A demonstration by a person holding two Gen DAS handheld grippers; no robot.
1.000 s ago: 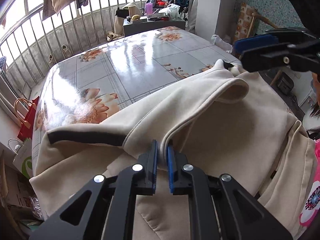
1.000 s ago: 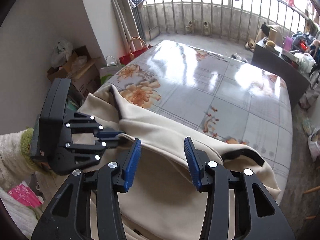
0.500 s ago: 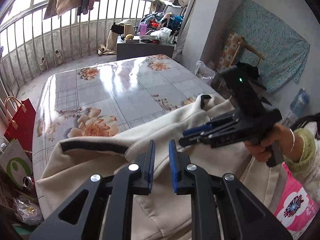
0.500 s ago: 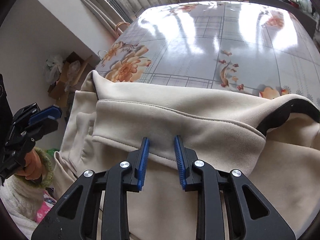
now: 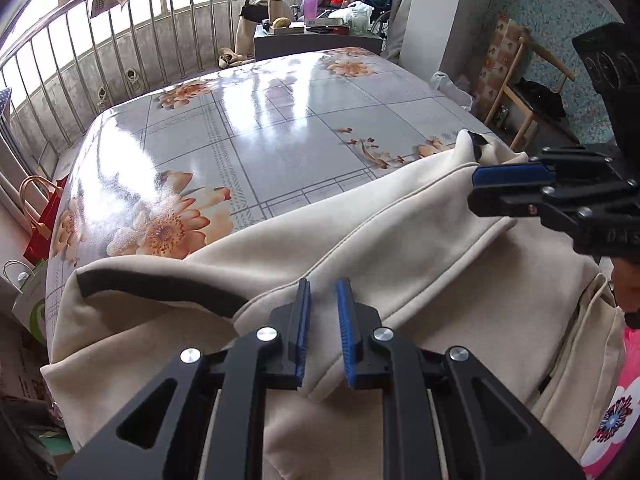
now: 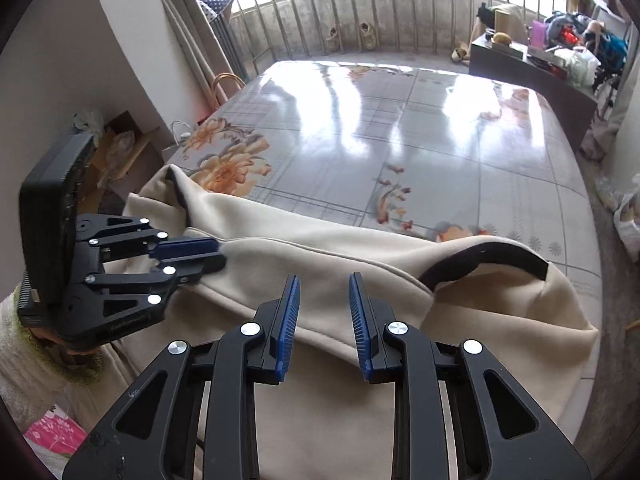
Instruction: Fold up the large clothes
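Note:
A large cream fleece garment (image 5: 400,272) (image 6: 480,320) with black trim bands (image 5: 160,284) (image 6: 484,254) lies over the near edge of a glossy floral table (image 5: 280,128) (image 6: 400,140). Its upper layer is doubled over into a long fold running between both grippers. My left gripper (image 5: 323,292) (image 6: 220,255) is shut on the left part of that fold, jaws narrow with fabric between the pads. Further right, my right gripper (image 6: 324,280) (image 5: 472,189) holds the same fold, its jaws a little wider around thicker cloth.
A metal balcony railing (image 6: 360,12) runs behind the table. A dark side table (image 5: 312,40) piled with clutter stands at the far end. Bags and boxes (image 5: 36,216) sit on the floor to the left, a wooden chair (image 5: 516,92) to the right.
The right jaws narrowed from wide apart onto the fold, and that gripper sank toward the cloth. The left gripper pulled up and back, then returned to the fold.

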